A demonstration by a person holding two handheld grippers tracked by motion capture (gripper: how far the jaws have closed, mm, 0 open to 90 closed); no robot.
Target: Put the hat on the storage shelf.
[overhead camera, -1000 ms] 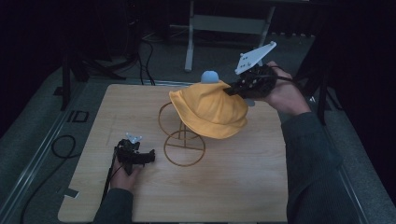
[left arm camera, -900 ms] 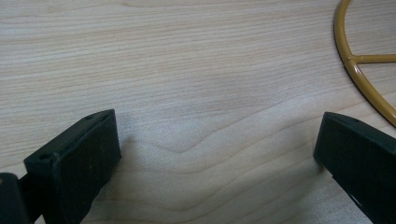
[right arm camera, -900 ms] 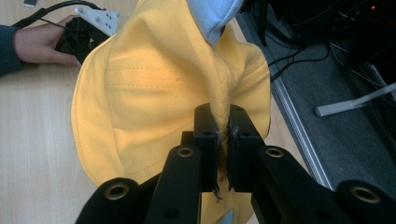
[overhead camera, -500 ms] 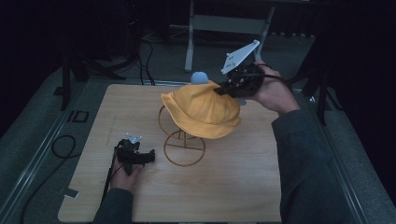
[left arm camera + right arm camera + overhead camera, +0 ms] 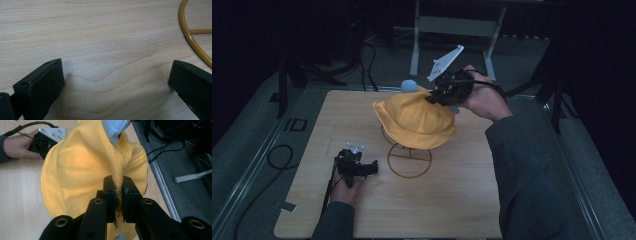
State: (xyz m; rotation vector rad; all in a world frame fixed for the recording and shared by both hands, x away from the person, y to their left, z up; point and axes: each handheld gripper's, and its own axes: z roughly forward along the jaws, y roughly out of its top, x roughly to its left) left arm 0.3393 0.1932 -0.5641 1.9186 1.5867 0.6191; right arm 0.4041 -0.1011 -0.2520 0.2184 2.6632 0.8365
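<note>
Over the stand: yellow hat (image 5: 417,117) has shifted left since earlier.
Right gripper (image 5: 119,191): clamped on hat fabric.
Left gripper (image 5: 116,82): jaws apart, resting unmoved on table (image 5: 452,200).

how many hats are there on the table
1. A yellow hat sits over the gold wire stand near the table's middle, its crown pinched by the right gripper. The pale blue part at its far edge looks like its lining.

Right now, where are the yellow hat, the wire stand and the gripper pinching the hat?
yellow bucket hat (image 5: 417,120), high view, on its crown.
gold wire stand (image 5: 409,161), high view, on its ring base.
right gripper (image 5: 119,192), right gripper view, between its jaws clamped on the hat's fabric.
</note>
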